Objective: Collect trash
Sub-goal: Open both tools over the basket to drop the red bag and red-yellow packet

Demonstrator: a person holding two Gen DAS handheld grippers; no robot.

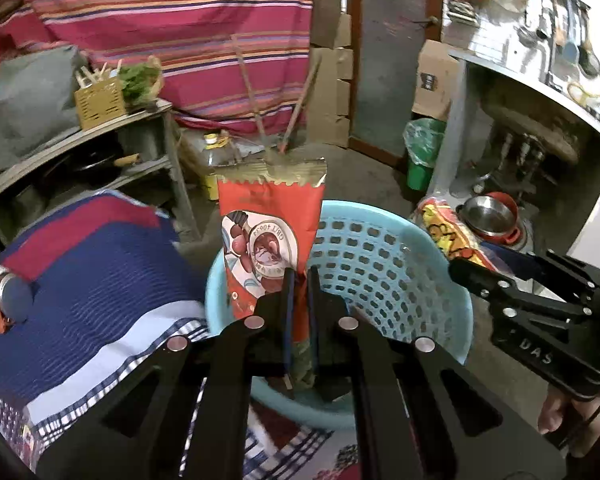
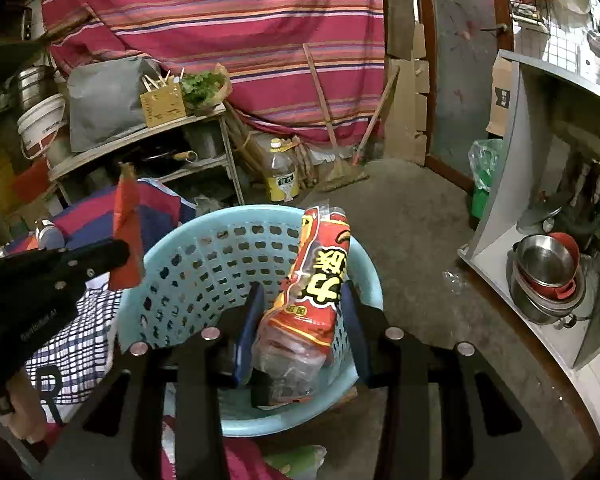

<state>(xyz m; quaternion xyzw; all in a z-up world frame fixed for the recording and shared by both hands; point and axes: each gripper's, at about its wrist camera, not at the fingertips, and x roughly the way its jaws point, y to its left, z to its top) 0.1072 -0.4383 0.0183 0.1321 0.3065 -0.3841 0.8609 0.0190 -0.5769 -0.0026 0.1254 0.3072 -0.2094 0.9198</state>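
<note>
Left gripper (image 1: pixel 300 276) jaws nearly together, pinching red snack wrapper (image 1: pixel 270 224) upright over blue basket (image 1: pixel 384 264); right gripper (image 2: pixel 302 300) clamps crumpled noodle bag (image 2: pixel 312 292) above same basket, prob. so both drop in. Basket looks empty, tho floor partly hidden.

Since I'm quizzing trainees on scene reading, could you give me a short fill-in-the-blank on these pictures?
1. The left gripper is shut on a flat red ____ with a gold top edge.
2. The right gripper holds a red and yellow snack bag over a light blue perforated plastic ____.
3. Beside the white counter stands a ____ bin.

Missing: wrapper; basket; green
</note>
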